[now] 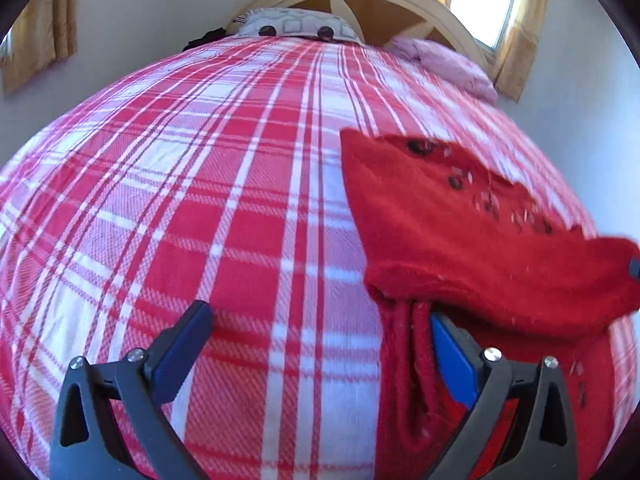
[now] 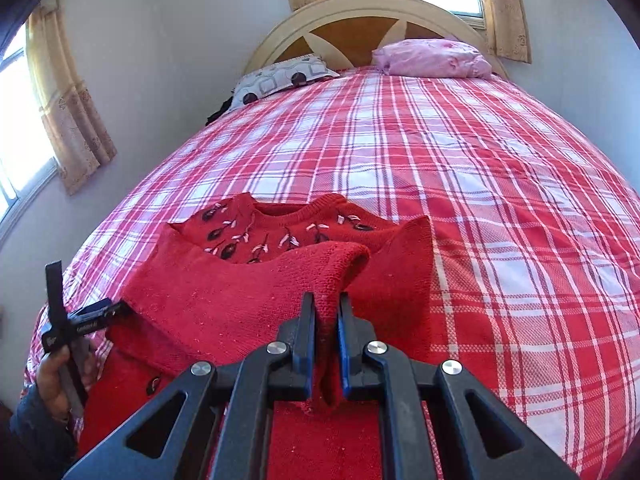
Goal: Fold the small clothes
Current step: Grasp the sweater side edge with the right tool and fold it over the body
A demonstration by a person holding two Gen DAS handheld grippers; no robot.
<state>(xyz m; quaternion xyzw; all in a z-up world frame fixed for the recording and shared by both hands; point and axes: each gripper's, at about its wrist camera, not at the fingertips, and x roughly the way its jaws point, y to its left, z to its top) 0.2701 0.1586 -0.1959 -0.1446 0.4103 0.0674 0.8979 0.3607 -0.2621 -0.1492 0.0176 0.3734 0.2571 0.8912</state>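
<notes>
Lying on plaid bed [image 2: 500, 200], red sweater [image 2: 240, 300] near foot edge. Right hand-held gripper [image 2: 325, 320] clamped on raised sweater fold. Left hand-held gripper [image 1: 320, 344] spread wide, empty, right finger against sweater edge, low over bed.

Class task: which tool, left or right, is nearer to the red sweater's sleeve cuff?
Right. The right tool is shut on the sleeve cuff of the red sweater. The left tool is open at the sweater's left edge, away from the cuff.
</notes>
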